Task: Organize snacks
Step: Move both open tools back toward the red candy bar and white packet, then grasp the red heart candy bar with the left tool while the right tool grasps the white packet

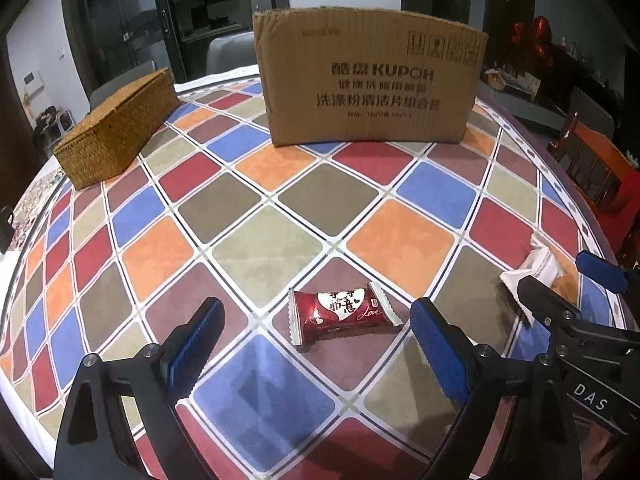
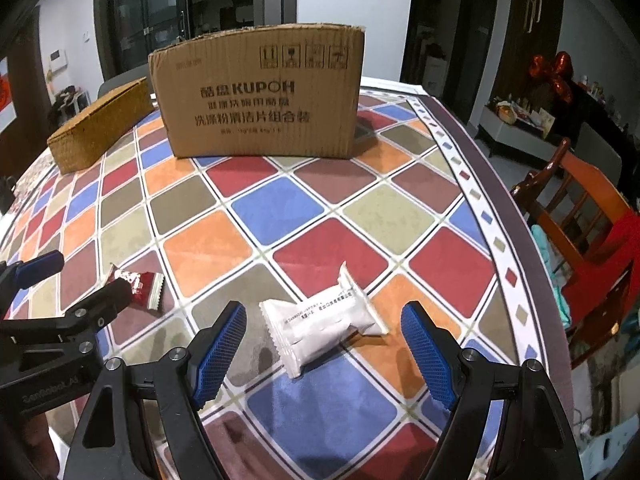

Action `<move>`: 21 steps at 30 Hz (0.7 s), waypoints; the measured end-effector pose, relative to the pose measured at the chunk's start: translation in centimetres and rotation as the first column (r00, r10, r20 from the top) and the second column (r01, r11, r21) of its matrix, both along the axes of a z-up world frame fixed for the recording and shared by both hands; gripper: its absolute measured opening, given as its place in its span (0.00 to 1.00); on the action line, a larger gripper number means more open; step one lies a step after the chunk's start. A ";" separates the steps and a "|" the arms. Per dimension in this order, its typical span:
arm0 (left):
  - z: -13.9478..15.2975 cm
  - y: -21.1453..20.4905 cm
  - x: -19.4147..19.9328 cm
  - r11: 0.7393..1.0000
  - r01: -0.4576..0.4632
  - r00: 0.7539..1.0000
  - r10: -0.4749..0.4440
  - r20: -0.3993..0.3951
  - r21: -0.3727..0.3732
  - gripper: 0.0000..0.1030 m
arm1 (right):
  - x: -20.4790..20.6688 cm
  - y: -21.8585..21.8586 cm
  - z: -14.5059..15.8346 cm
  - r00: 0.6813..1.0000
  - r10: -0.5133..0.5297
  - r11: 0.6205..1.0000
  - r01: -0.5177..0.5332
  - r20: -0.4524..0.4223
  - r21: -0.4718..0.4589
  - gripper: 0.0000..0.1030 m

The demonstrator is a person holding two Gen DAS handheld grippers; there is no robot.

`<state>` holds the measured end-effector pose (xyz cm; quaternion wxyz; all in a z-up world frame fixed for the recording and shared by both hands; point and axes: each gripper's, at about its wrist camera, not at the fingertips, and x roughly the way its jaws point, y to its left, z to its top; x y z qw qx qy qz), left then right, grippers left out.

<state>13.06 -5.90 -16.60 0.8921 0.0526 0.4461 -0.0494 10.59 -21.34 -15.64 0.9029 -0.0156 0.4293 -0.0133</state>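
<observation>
Now both grippers hang tilted down over a table covered by a cloth of coloured diamonds, each above its own wrapped snack.

Seen from the left wrist, the left gripper has its blue-padded fingers spread wide apart, holding nothing. A red candy packet, printed with a white heart and the word "Love", lies flat on the cloth between the fingertips, touching neither pad. It sits partly on a maroon diamond, its crimped ends pointing left and right.

Seen from the right wrist, the right gripper is likewise spread wide, with nothing gripped. A white snack packet lies flat on the cloth between its two blue pads, turned at a slant, one crimped end toward the near left and the other toward the far right. Neither pad touches it.

The two grippers are side by side: the right one shows at the right edge of the left view, just in front of the white packet, and the left one shows at the left edge of the right view.

At the far side of the table stands an open cardboard box printed "KUPOH". A woven rattan box with its lid on sits to its left. A wooden chair stands past the table's right edge.
</observation>
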 end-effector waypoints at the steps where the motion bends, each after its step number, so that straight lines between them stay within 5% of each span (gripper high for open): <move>1: -0.2 -0.1 0.1 1.000 0.000 1.000 0.000 -0.007 0.000 0.92 | 0.1 0.0 -0.2 1.000 0.000 1.000 0.000 -0.005 0.001 0.78; 14: -2.0 -0.2 1.2 1.000 -0.002 0.999 0.002 -0.051 -0.008 0.82 | 1.2 -0.3 -2.2 0.998 -0.011 1.000 0.011 -0.060 0.008 0.78; 21: -2.2 -0.6 1.4 0.999 0.022 0.997 -0.025 -0.066 -0.041 0.61 | 1.7 -0.4 -2.8 0.997 -0.004 1.000 0.006 -0.080 0.024 0.75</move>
